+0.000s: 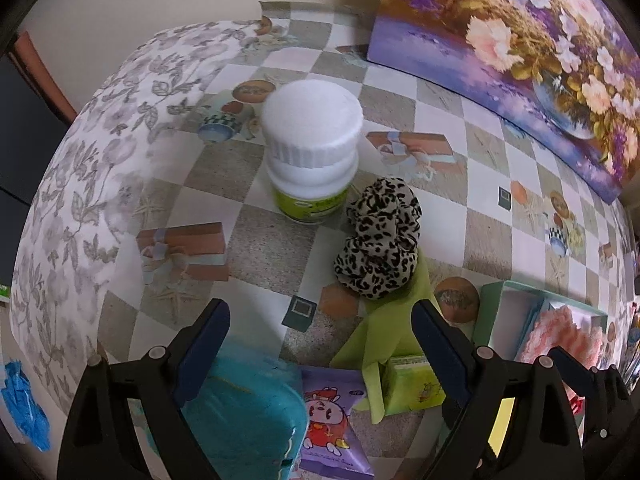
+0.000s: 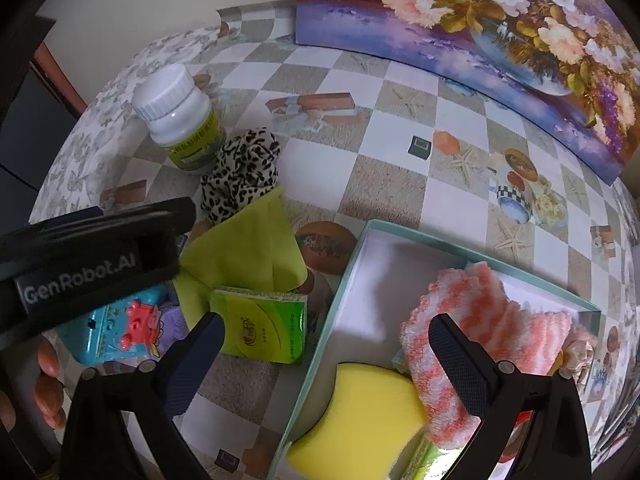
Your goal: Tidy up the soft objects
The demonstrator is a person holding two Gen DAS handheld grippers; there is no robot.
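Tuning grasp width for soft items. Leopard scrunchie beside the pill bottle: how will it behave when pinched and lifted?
The leopard scrunchie looks like bunched, ruffled fabric, so it will probably squash under the pads and droop. It likely weighs little. One end rests on the green cloth, which may drag along.

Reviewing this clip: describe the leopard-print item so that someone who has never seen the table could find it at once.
Start at the white pill bottle standing on the checkered tablecloth. Right beside its base lies the scrunchie, a bunched fabric ring whose near edge rests on the lime-green cloth. It is the only black-spotted cream piece; everything near it is plain or brightly coloured.
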